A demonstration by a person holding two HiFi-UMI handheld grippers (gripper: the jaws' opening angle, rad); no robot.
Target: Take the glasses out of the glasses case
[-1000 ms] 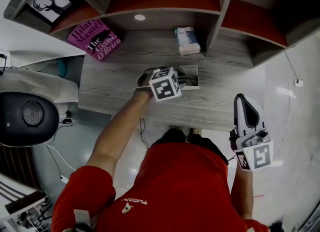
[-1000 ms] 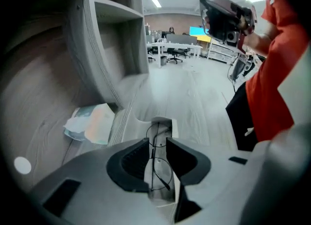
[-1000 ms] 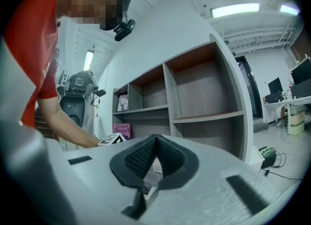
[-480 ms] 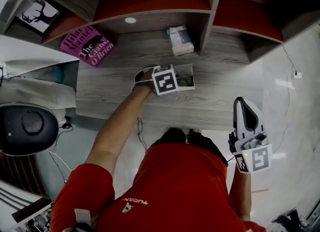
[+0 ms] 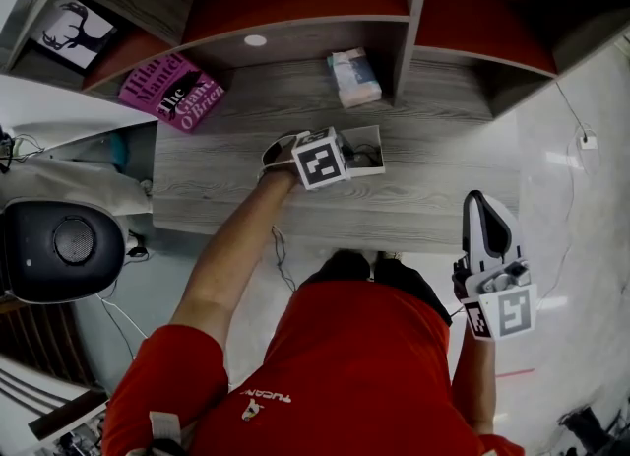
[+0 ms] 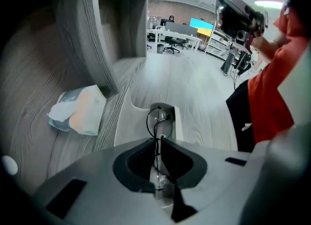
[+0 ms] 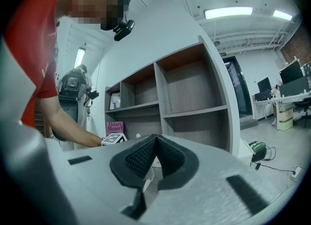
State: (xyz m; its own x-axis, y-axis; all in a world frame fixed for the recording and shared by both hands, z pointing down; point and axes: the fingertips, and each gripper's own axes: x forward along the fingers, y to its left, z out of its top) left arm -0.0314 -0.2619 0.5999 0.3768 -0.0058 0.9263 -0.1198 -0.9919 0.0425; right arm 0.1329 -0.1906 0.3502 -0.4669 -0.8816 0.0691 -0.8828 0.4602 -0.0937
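The white glasses case (image 5: pixel 371 136) lies open on the grey wooden desk (image 5: pixel 226 183), near its middle. My left gripper (image 5: pixel 345 157) sits right over the case, its marker cube hiding most of the case in the head view. In the left gripper view the left gripper (image 6: pixel 158 140) is shut on the thin wire frame of the glasses (image 6: pixel 157 120). One lens stands up above the case (image 6: pixel 130 124). My right gripper (image 5: pixel 480 206) hangs off the desk's front right corner. In the right gripper view my right gripper (image 7: pixel 155 139) is shut, pads together with nothing between them.
A tissue pack (image 5: pixel 354 78) lies at the back of the desk beside a shelf divider (image 5: pixel 411 21). A pink book (image 5: pixel 172 90) lies at the back left, below a framed deer picture (image 5: pixel 71 17). A black round device (image 5: pixel 59 247) stands on the floor left of the desk.
The left gripper stays at the case, its cube turned slightly. The right gripper holds its place off the desk's corner.
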